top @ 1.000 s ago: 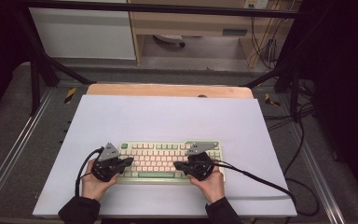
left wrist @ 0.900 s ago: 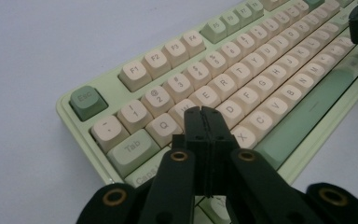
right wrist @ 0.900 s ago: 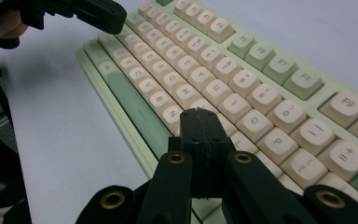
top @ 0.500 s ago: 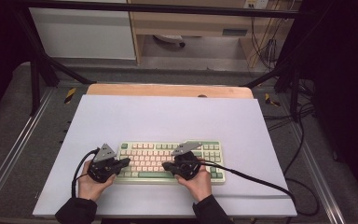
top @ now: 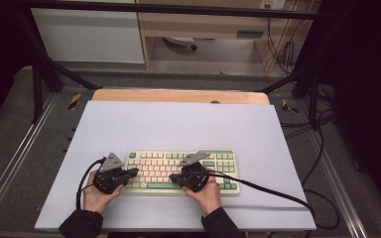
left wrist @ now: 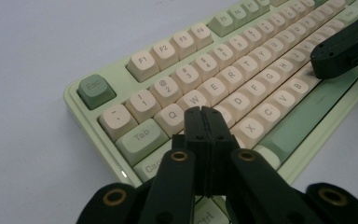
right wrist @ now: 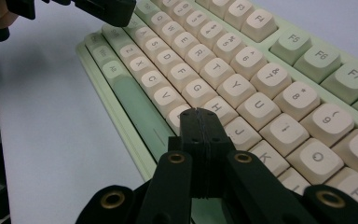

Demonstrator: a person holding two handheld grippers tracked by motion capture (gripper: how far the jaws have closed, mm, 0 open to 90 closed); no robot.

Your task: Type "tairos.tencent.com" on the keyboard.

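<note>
Both of my hand-held grippers are clenched with nothing between the jaws; in each gripper view the two black jaws meet flat along a thin seam. Over the keyboard (top: 183,171) I hold the left hand-held gripper (top: 135,171) at its left end and the right hand-held gripper (top: 174,179) near its middle, by the space bar (right wrist: 137,109); the tips point toward each other across the keys. In the left gripper view my closed tip (left wrist: 203,113) sits over the letter row just below the W key (left wrist: 193,99), beside Tab (left wrist: 141,136); whether it presses a key I cannot tell. In the right gripper view my closed tip (right wrist: 198,115) hangs over the bottom letter row, just under the H key (right wrist: 220,108). The keyboard, pale green with cream keys, lies on the white sheet of the bench (top: 178,124), toward my edge and a little right of centre; my two hands (top: 97,196) grip the tools from below, and a black cable (top: 273,192) trails off to the right.
</note>
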